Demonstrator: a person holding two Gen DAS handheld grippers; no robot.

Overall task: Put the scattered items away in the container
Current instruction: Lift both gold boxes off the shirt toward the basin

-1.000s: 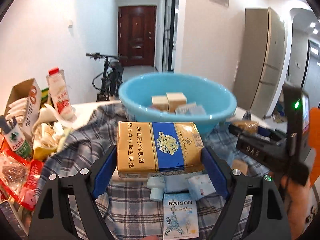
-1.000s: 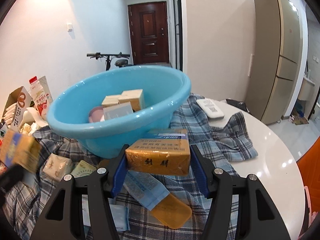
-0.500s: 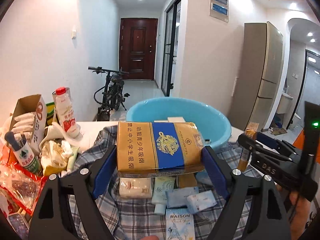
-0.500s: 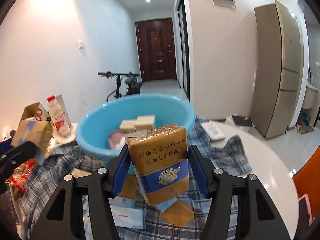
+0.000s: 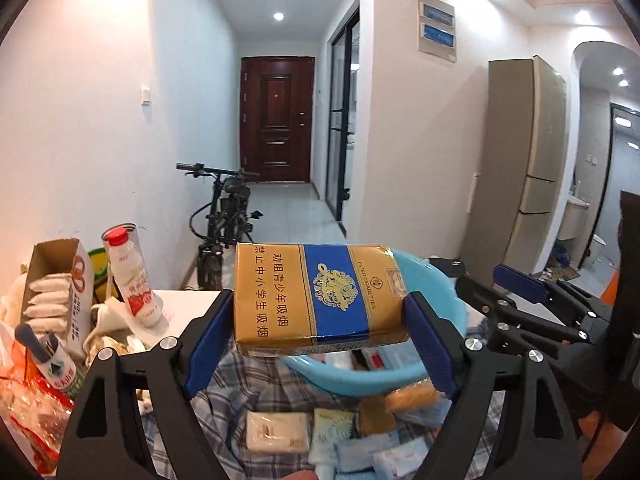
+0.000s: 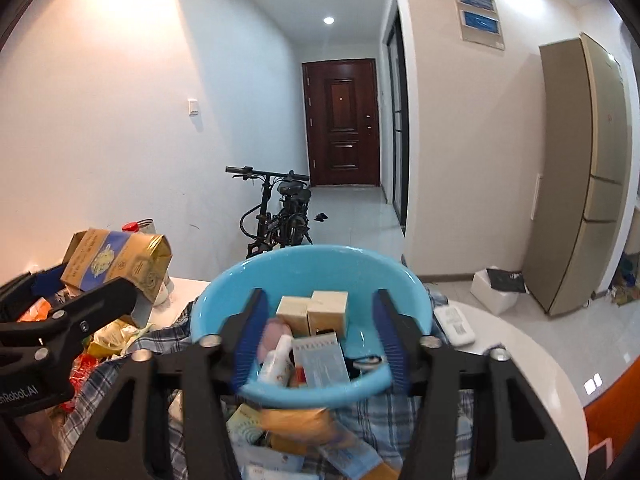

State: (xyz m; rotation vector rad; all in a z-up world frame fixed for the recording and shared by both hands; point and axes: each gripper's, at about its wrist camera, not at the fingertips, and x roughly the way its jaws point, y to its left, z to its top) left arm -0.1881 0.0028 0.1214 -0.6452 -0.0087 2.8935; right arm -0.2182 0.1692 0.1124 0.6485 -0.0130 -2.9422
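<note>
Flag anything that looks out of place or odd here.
A blurred gold packet lies on the rumpled plaid cloth just short of the light-blue plastic basin, outside it; small sachets are scattered beside it.

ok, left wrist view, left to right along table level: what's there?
open snack box → strawberry drink bottle → gold and blue cigarette carton in the left gripper → right gripper

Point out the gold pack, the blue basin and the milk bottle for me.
gold pack [image 5: 320,294], left wrist view, front face.
blue basin [image 6: 320,264], right wrist view, inner back wall.
milk bottle [image 5: 134,280], left wrist view, label.
</note>
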